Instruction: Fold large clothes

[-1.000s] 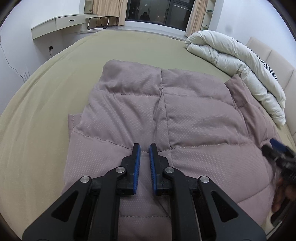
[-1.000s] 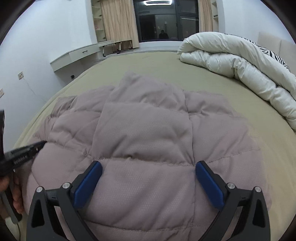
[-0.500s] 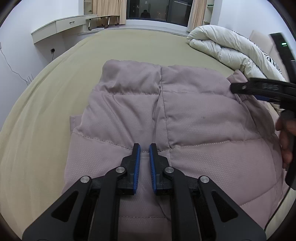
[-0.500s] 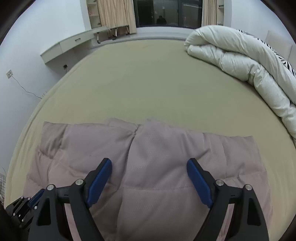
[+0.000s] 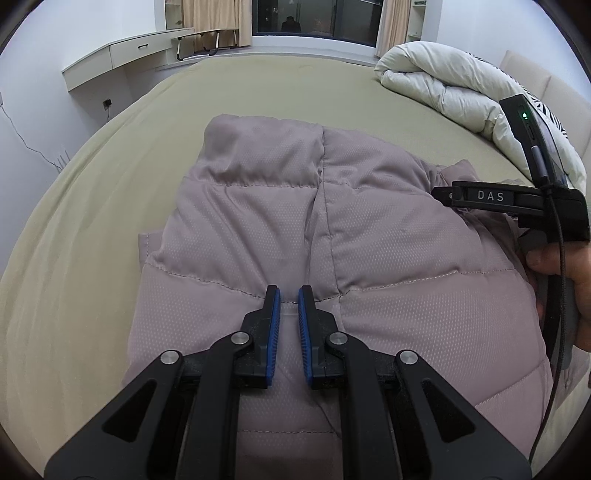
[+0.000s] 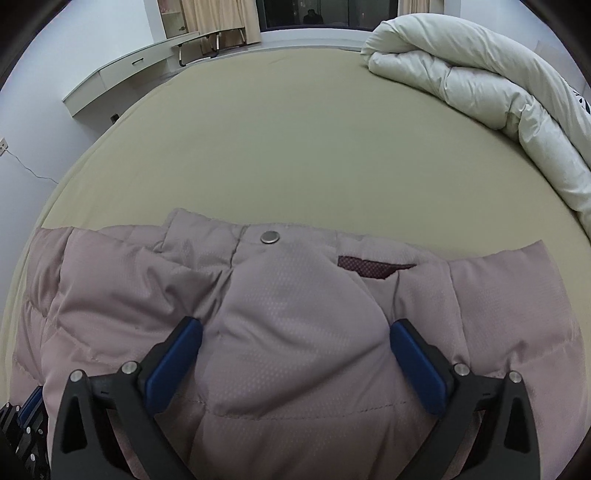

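Observation:
A mauve quilted puffer jacket (image 5: 332,236) lies folded on the olive bed sheet (image 5: 110,192). My left gripper (image 5: 289,295) is nearly shut with a narrow gap, empty, pressing down on the jacket's middle. My right gripper (image 6: 295,328) is open wide, its blue pads (image 6: 177,354) straddling a raised hump of the jacket (image 6: 295,302); a metal snap (image 6: 269,236) and a dark red lining patch (image 6: 369,267) show at the far edge. In the left wrist view the right gripper's body (image 5: 517,199) hovers over the jacket's right edge, held by a hand.
A rolled white duvet (image 5: 443,88) lies at the bed's far right, also in the right wrist view (image 6: 480,92). A wall desk (image 5: 122,55) and a dark window (image 5: 314,18) stand beyond the bed. Bare sheet (image 6: 277,129) stretches beyond the jacket.
The right gripper has moved up and forward over the jacket's right edge, with the jacket's far edge now in its view. The left gripper has stayed in place, nearly shut.

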Demonstrator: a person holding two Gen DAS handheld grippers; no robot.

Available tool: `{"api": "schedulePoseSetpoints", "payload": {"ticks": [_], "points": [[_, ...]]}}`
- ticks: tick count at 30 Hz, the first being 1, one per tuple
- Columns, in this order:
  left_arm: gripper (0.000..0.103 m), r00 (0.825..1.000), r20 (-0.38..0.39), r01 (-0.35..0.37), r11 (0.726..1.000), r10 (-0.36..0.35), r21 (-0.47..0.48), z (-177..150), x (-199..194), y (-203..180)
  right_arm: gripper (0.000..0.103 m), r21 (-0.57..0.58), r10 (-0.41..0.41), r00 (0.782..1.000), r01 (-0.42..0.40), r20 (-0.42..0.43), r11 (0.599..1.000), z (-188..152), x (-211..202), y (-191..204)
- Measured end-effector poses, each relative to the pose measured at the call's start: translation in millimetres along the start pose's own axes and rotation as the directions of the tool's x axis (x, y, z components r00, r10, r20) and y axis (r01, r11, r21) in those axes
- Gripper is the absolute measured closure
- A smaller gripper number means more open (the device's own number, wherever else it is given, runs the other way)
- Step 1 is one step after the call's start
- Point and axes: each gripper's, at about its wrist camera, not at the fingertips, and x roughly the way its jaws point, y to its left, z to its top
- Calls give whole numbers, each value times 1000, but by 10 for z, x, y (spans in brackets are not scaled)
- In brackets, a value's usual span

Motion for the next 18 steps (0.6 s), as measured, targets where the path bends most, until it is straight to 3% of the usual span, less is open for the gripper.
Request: {"api": "schedulePoseSetpoints", "payload": {"ticks": [6,10,15,18], "points": [[93,1000,2,-19,1000,19,10,-16,10,-62,0,14,27,1000,-27,6,1000,38,41,-52],[93,1000,-6,-21,1000,21,12,-26,14,-64,2,10,47,999,-47,18,999,35,-237,-80],[93,1000,-15,-11,1000,11,1,2,0,-55,0,-1,50,980,-51,191,999,-332,-1046,-369],[93,1000,-25,-17,1000,17,2,31,5,-65,0,10,-35,986,33,161,999,-631,-1082,-637]]}}
